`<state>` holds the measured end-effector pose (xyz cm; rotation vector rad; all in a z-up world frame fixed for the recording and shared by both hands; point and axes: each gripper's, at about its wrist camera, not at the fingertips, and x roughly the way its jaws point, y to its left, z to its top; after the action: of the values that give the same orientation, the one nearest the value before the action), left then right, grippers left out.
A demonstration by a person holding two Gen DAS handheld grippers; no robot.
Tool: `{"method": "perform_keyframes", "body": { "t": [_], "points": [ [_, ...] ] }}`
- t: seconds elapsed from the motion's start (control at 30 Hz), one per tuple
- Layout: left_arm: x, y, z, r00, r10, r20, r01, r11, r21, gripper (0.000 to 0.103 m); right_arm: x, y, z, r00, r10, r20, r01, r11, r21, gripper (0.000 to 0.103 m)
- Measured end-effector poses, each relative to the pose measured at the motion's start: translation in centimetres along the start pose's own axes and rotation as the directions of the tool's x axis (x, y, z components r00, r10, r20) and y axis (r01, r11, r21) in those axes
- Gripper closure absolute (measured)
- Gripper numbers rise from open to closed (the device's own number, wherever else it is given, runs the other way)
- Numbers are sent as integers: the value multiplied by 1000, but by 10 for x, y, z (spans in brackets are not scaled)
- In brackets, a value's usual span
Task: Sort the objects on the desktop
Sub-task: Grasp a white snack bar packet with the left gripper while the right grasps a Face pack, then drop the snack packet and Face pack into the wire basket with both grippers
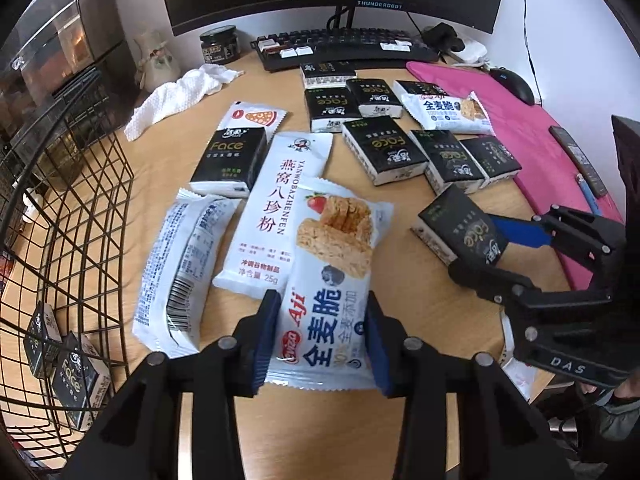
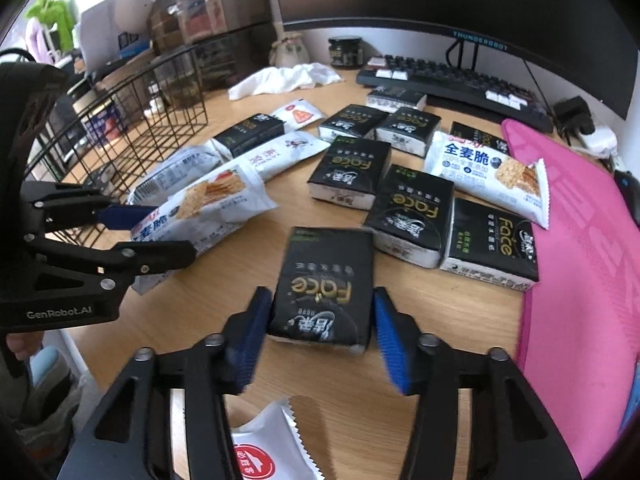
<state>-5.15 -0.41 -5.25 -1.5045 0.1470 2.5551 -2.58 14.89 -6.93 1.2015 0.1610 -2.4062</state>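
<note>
Nearest the lens, the left gripper [image 1: 320, 336] has its blue pads pressed on the sides of a white crisp-bar packet [image 1: 332, 280], pinched at its near end while the far end lies over a white powder sachet [image 1: 276, 208]. At far left stands a wire basket [image 1: 80, 216] with black tissue packs already in it. Moving right across the wooden desk [image 1: 404, 280], more black packs lie scattered as far as the pink mat [image 1: 532, 140]. There the right gripper [image 2: 320, 332] brackets one black tissue pack [image 2: 326, 288], its jaws narrowed around it; the right pad seems just short of contact. The risk: the slick wrapper, held only by its end, could sag and slide free, and the soft pack could slip from a loose grip.
</note>
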Motion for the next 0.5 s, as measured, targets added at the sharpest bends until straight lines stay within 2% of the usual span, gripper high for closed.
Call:
{"method": "perform_keyframes", "body": {
  "t": [0.33,0.5],
  "points": [
    [-32,7,4,998,5,67,-4,1000,-18,58,-26,3,9,998,6,59,-6,1000,1,56],
    [-67,21,6,990,19,137,-13,999,-46,58,-51,21,26,992,38,118,-35,999,-30,56]
  ]
}}
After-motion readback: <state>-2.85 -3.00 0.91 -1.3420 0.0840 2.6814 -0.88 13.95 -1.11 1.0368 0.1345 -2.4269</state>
